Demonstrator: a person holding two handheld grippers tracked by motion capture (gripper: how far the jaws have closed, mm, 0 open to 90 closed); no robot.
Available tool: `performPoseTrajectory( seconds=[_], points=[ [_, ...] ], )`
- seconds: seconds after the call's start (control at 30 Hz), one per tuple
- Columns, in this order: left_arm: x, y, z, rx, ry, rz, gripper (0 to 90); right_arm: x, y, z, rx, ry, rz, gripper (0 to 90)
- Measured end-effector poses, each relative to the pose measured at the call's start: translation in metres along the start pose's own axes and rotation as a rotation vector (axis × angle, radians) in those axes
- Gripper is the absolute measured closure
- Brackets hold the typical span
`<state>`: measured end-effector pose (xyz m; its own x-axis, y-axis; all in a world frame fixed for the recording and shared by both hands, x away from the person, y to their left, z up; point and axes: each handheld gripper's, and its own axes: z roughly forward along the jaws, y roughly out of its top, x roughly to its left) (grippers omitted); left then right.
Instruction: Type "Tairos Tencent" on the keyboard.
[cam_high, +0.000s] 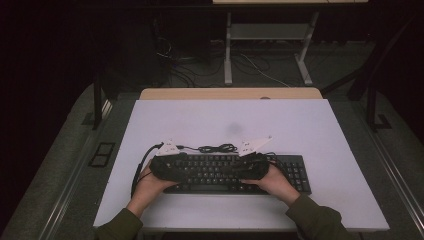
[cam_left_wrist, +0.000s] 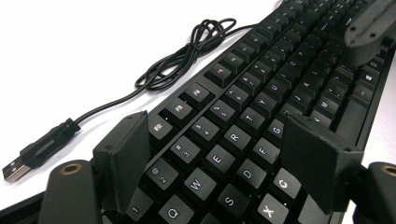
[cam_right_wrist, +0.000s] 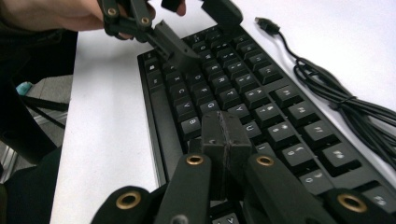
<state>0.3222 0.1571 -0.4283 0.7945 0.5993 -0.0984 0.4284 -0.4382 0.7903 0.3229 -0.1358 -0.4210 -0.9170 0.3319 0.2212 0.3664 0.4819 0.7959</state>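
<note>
Now, from the high view, a black keyboard is seen on the white table, both grippers over it. Left gripper is held spread above the letters. Right gripper is pressed together on the keys. Likely typing; next, another key must be aimed at.

Dim room, bright table, soft focus

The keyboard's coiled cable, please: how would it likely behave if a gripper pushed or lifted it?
The cable looks thin and loosely bundled, so it would probably flop and sag. Pushed, it would likely bunch rather than slide whole. It joins the keyboard, so lifting may tug there.
</note>
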Motion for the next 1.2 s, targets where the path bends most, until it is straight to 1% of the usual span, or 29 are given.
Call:
performPoseTrajectory(
  seconds=[0.33, 0.73, 0.87, 1.2],
  points=[
    [0.0, 0.0, 0.0, 0.0, 0.0, 0.003, 23.6, 0.005, 0.0, 0.013, 0.031, 0.007, -0.012, 89.2],
    [-0.001, 0.0, 0.0, 0.001, 0.0, 0.004, 23.7, 0.008, 0.0, 0.028, 0.069, 0.006, -0.027, 89.2],
    [-0.001, 0.0, 0.0, 0.002, 0.0, 0.005, 23.6, 0.008, 0.0, 0.03, 0.076, 0.005, -0.033, 89.2],
    [-0.001, 0.0, -0.001, 0.0, 0.001, 0.004, 23.7, 0.009, -0.001, 0.032, 0.088, 0.001, -0.032, 89.2]
  ],
)
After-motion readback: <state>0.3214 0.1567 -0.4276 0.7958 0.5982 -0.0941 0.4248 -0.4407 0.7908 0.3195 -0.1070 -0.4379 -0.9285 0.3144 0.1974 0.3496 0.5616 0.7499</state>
